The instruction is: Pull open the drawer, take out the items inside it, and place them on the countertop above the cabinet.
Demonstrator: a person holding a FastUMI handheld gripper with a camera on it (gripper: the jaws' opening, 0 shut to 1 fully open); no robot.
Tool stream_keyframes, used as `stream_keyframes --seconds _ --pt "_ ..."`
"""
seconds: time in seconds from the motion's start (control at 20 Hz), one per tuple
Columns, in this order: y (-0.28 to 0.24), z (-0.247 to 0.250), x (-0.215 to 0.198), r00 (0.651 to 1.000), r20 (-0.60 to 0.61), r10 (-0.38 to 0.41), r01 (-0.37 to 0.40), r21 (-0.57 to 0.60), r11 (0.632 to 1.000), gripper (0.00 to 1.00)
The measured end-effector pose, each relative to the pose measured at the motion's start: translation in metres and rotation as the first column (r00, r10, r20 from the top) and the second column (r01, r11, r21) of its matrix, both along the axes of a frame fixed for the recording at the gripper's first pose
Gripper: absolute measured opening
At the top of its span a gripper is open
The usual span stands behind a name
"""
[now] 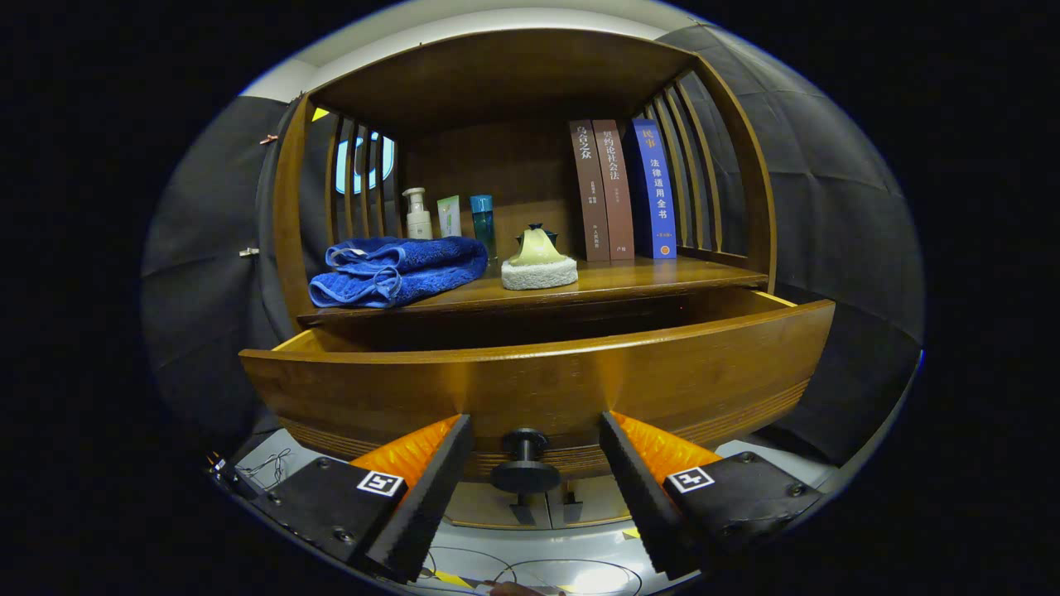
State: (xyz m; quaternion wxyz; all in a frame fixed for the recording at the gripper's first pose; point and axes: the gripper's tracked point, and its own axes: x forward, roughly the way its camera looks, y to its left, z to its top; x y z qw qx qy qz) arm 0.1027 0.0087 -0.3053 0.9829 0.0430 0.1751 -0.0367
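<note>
The wooden drawer stands pulled out from the cabinet, and its front panel faces me. Its dark round knob sits between my fingers, which stand apart and do not touch it. My gripper is open, level with the drawer's lower front. The inside of the drawer is dark and hidden by the front panel. On the countertop above lie a folded blue towel and a white sponge pad with a yellow-green piece on top.
Three upright books stand at the back right of the countertop. Small bottles and a tube stand at the back left. Slatted wooden sides and a top board enclose the shelf. Cables lie on the pale floor below.
</note>
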Motion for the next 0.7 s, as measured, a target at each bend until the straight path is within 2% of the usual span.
stream_keyframes --seconds 0.7 --pt "-0.005 -0.009 0.062 1.000 0.010 0.000 0.000 0.001 1.000 1.00"
